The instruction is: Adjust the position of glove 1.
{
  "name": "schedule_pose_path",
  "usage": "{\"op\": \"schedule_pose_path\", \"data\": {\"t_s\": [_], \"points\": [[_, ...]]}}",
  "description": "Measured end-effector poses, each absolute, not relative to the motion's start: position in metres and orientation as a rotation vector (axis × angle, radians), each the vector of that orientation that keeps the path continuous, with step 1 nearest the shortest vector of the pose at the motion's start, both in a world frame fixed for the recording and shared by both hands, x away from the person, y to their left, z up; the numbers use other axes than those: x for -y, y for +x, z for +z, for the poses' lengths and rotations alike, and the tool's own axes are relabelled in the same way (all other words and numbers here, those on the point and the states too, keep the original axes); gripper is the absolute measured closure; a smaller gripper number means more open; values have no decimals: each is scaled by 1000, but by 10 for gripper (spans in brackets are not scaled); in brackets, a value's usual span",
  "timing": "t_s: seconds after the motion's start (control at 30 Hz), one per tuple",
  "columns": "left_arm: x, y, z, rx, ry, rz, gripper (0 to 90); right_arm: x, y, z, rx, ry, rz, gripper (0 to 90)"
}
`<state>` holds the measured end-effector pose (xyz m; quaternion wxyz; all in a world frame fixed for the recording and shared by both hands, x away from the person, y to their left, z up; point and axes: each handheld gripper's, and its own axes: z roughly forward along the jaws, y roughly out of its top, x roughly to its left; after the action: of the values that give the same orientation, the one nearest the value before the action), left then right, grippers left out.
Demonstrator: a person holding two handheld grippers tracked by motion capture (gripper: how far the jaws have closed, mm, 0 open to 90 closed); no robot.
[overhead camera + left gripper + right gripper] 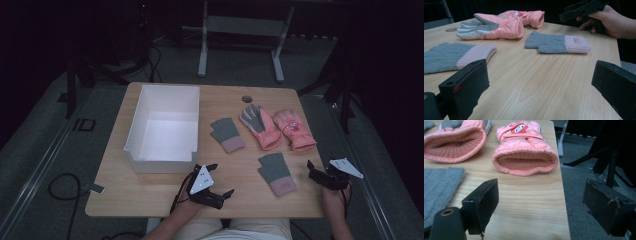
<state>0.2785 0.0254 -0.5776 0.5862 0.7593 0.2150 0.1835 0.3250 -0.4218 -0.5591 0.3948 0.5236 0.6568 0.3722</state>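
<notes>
Two pink padded gloves (pixel 261 127) (pixel 295 129) lie side by side at the table's far right. One grey knit glove with a pink cuff (pixel 227 134) lies left of them, another (pixel 276 172) nearer the front. My left gripper (pixel 223 178) hovers open over the front edge, left of the near grey glove (pixel 557 43), with bare wood between its jaws (pixel 541 72). My right gripper (pixel 312 171) stands open at the front right corner, right of that glove. Its jaws (pixel 541 192) point at the open cuff of the right pink glove (pixel 525 157) and hold nothing.
A white open bin (pixel 162 127) sits on the left half of the wooden table (pixel 150 190). A small dark round disc (pixel 247 98) lies near the far edge. The table's right edge (pixel 564 202) drops to grey floor beside my right gripper. Metal frame legs (pixel 240 45) stand beyond the table.
</notes>
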Motion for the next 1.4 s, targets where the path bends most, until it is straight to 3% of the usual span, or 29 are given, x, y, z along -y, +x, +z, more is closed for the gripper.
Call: {"op": "schedule_pose_path", "data": {"t_s": [0.53,1.4], "points": [[-25,278,-578,-486,1773,422,7,423,331,-559,-1763,1400,891,132],[-26,278,-578,-482,1766,411,7,423,342,-530,-1813,1551,829,138]]}}
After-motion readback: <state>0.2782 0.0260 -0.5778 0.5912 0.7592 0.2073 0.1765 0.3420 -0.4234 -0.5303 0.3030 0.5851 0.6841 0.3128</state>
